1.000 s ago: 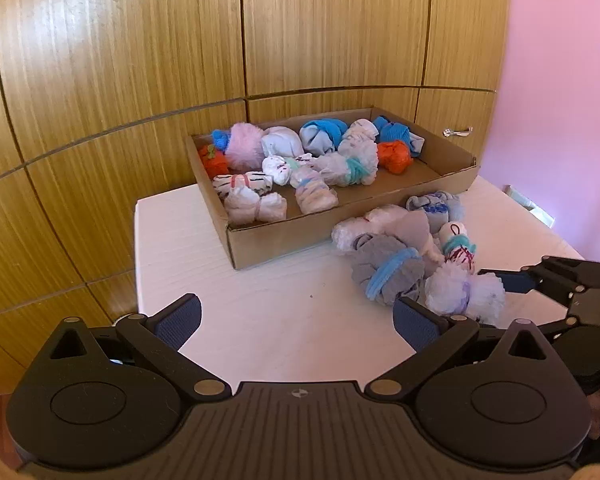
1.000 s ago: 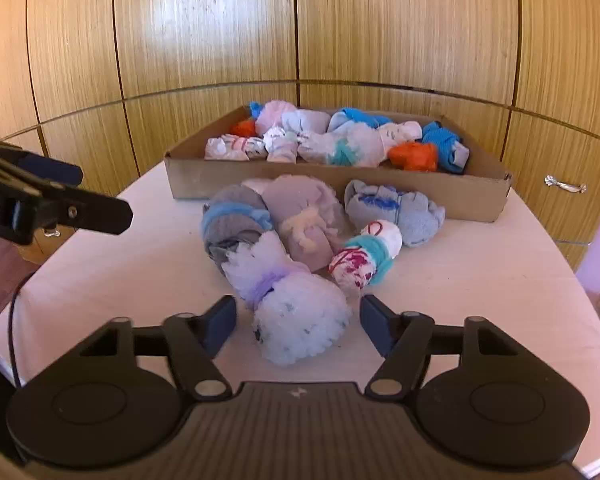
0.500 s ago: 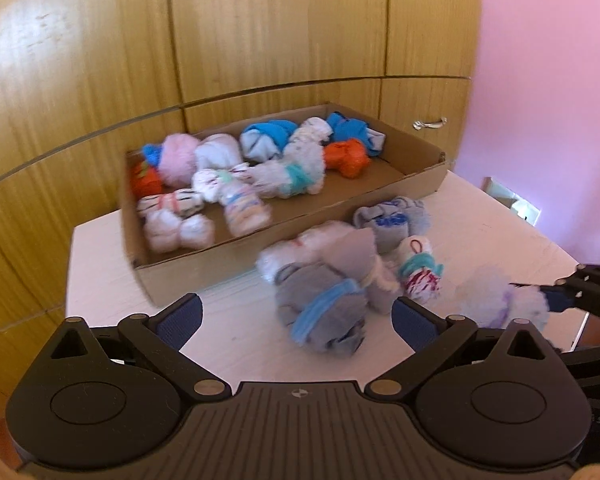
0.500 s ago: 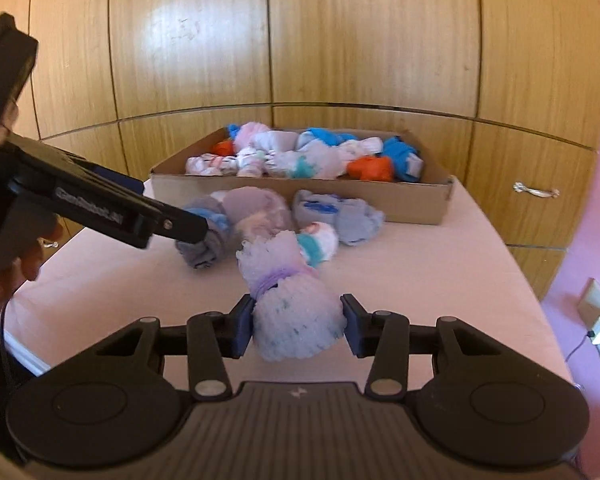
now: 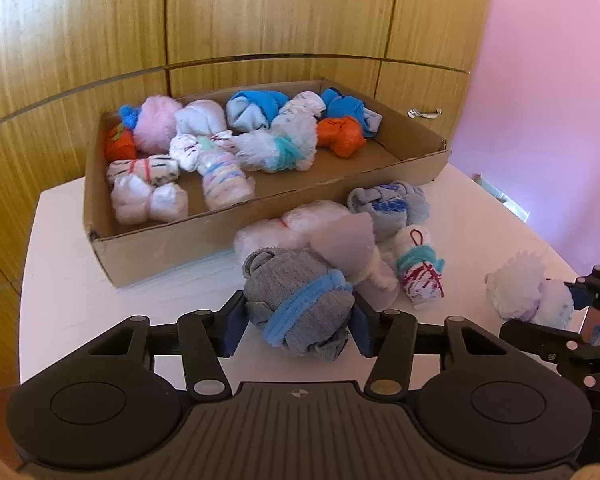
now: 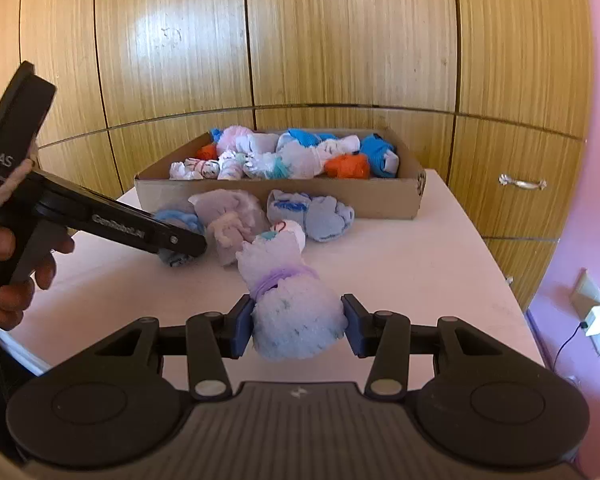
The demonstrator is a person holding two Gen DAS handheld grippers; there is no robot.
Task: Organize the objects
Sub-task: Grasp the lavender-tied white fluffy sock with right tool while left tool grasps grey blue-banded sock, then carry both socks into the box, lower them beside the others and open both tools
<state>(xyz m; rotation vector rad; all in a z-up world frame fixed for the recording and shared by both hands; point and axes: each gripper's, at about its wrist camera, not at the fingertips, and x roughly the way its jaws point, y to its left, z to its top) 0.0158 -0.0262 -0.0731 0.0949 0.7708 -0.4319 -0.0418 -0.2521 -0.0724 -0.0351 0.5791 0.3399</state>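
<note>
While angled down, left gripper (image 5: 298,326) jaws closing on grey sock bundle (image 5: 298,306).

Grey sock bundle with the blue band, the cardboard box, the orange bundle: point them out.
grey sock bundle (image 5: 300,304), left wrist view, on its blue band.
cardboard box (image 5: 172,248), left wrist view, near wall.
orange bundle (image 5: 340,136), left wrist view, its middle.

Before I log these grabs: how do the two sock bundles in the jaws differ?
The grey sock bundle is smooth knit tied with a blue band; the fluffy white bundle is fuzzy with a purple tie. The left gripper is closing on the grey one; the right gripper already clamps the white. Both are rolled, outside the cardboard box.
</note>
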